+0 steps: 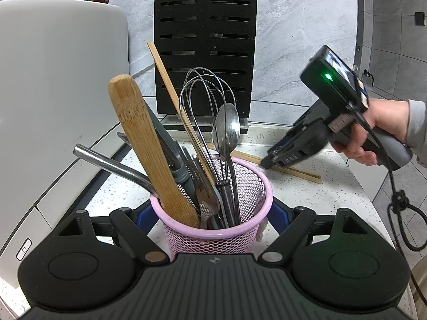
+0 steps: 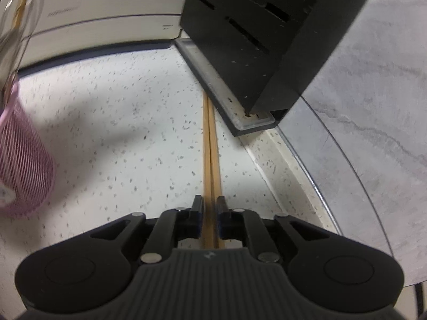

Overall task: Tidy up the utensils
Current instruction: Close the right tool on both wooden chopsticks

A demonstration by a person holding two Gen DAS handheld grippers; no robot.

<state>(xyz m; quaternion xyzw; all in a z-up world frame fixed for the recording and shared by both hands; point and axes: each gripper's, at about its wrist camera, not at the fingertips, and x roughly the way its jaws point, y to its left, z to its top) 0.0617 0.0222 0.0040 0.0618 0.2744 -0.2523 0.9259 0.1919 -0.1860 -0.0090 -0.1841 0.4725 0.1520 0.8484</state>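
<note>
A pink mesh holder (image 1: 226, 237) stands on the speckled counter, pressed between the blue pads of my left gripper (image 1: 210, 213). It holds a wooden spatula (image 1: 141, 138), a whisk (image 1: 205, 98), a spoon (image 1: 226, 125), one chopstick (image 1: 165, 77) and other utensils. Two wooden chopsticks (image 2: 210, 154) lie side by side on the counter, also visible as chopsticks (image 1: 301, 172) in the left wrist view to the right of the holder. My right gripper (image 2: 208, 200) points steeply down with both chopsticks between its slightly parted jaws, which straddle them without pressing. A hand holds that right gripper (image 1: 267, 161).
A black slotted knife block (image 1: 205, 48) on a clear tray stands at the back against the grey stone wall; the far ends of the chopsticks reach its tray (image 2: 240, 112). A large white appliance (image 1: 53, 93) fills the left side. The counter edge (image 1: 373, 213) curves away on the right.
</note>
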